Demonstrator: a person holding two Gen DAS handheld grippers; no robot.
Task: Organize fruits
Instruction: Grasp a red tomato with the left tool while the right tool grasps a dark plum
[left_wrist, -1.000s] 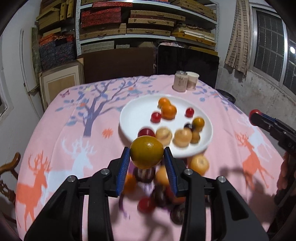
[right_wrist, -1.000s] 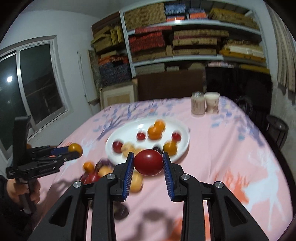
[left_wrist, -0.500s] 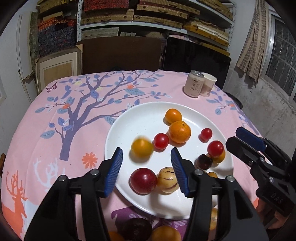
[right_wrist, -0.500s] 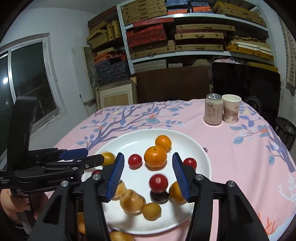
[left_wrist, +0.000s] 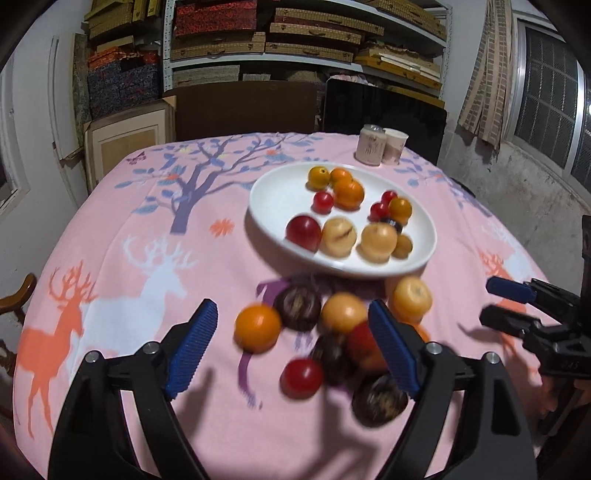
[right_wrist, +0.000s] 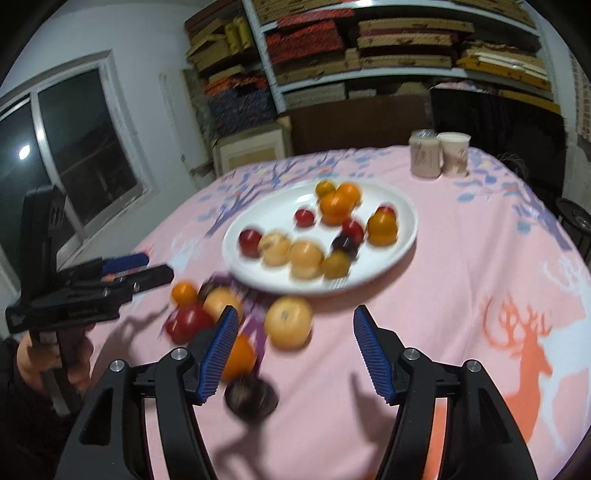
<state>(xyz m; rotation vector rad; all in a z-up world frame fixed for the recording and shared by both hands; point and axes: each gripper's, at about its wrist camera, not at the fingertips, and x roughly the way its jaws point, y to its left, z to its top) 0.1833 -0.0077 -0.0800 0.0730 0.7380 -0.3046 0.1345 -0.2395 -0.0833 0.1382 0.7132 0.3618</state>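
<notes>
Shelving (left_wrist: 303, 40) stacked with flat boxes lines the back wall behind a round worktop (left_wrist: 155, 221) under a pink deer-print cloth. A white plate (left_wrist: 266, 199) holds fruit; more loose fruit (left_wrist: 299, 306) lies just before it. Beyond stand 2 cups (left_wrist: 382, 149). Left gripper (left_wrist: 295, 347) and right gripper (right_wrist: 291, 350) are both spread, holding nothing.

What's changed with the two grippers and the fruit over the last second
A second ago each gripper carried a fruit: the left gripper an orange one, the right gripper a red one. Both dropped theirs on the white plate, then pulled back, and now hang open and empty over the loose fruit pile on the tablecloth. The plate, can and cup stayed put.
</notes>
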